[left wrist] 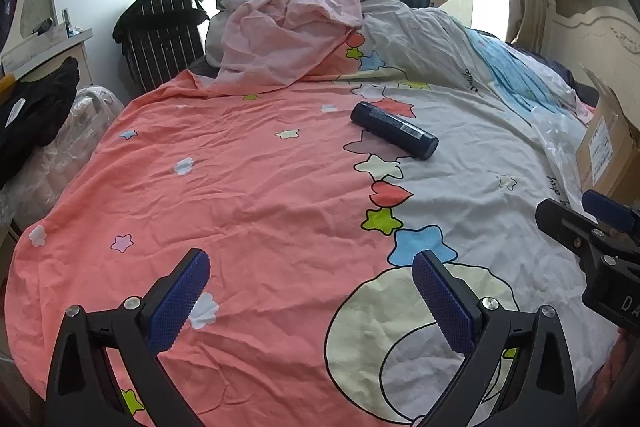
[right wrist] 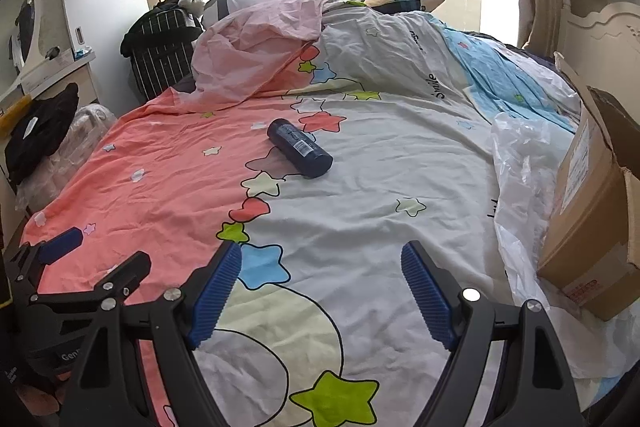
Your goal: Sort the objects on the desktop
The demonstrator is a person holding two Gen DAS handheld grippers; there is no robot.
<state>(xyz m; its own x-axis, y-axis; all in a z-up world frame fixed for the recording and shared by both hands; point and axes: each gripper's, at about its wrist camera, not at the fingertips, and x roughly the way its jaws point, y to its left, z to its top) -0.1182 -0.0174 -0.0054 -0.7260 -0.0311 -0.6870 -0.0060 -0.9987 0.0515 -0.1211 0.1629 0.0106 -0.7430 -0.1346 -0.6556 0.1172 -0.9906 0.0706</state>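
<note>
A dark blue cylindrical bottle [left wrist: 394, 130] with a barcode label lies on its side on the bed's star-patterned sheet [left wrist: 248, 179]; it also shows in the right wrist view [right wrist: 300, 148]. My left gripper [left wrist: 312, 291] is open and empty, low over the pink part of the sheet, well short of the bottle. My right gripper [right wrist: 322, 291] is open and empty over the white part of the sheet [right wrist: 380, 187], also short of the bottle. Each gripper shows at the edge of the other's view: the right one [left wrist: 600, 227], the left one [right wrist: 80, 259].
An open cardboard box [right wrist: 588, 211] stands at the right on the bed, with clear plastic wrap [right wrist: 520, 163] beside it. Crumpled pink and white bedding [left wrist: 288, 35] is piled at the far end. A striped bag [left wrist: 160, 39] and dark clothes [left wrist: 36, 111] are at the left.
</note>
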